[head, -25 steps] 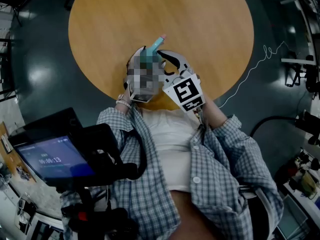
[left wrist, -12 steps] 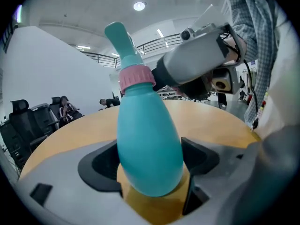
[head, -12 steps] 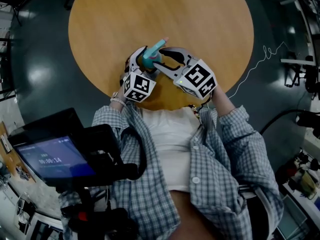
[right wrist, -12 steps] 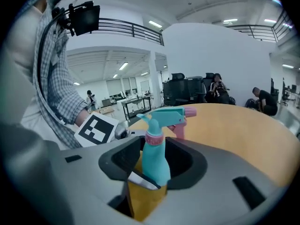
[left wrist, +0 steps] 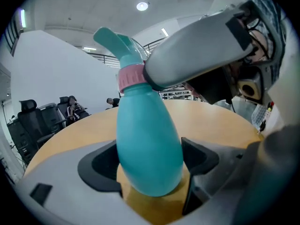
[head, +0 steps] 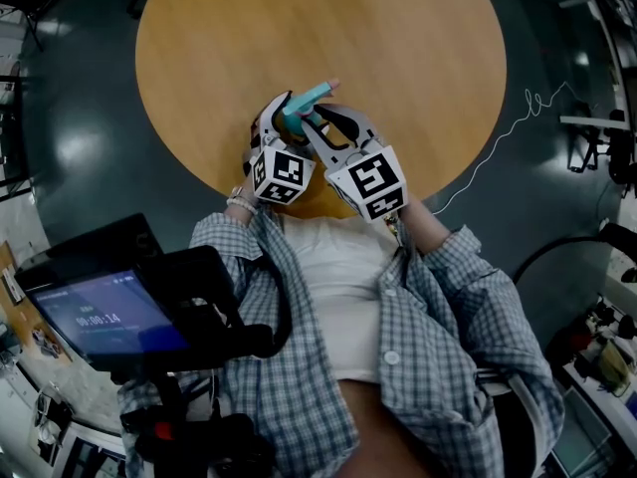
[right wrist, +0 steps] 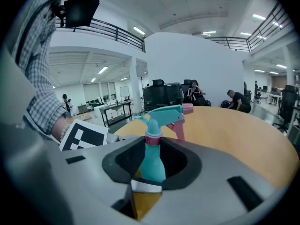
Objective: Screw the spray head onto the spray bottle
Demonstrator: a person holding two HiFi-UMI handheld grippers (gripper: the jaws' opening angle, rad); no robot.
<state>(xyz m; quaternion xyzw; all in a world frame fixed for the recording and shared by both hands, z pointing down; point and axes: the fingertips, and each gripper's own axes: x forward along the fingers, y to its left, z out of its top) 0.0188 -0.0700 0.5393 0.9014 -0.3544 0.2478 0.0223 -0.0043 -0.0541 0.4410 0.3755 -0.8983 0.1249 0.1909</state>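
Note:
A teal spray bottle (head: pixel 297 118) stands on the round wooden table (head: pixel 398 48), near its front edge. Its teal spray head (right wrist: pixel 161 115) with a pink nozzle tip sits on a pink collar (right wrist: pixel 153 139). My left gripper (left wrist: pixel 150 170) is shut on the bottle's wide body (left wrist: pixel 147 144), low down, with a pad on each side. My right gripper (right wrist: pixel 152 150) reaches in from the right at the neck; its jaws are closing with the collar between them and touch it. In the left gripper view its grey jaw meets the collar (left wrist: pixel 131 78).
A stand with a lit screen (head: pixel 100 312) is at lower left, off the table. A white cable (head: pixel 498 127) runs over the dark floor on the right. Office chairs with seated people (right wrist: pixel 194 92) are far behind the table.
The right gripper swung out to the right, off the collar, half a second ago, then came back to the neck. The left gripper and the bottle stayed put.

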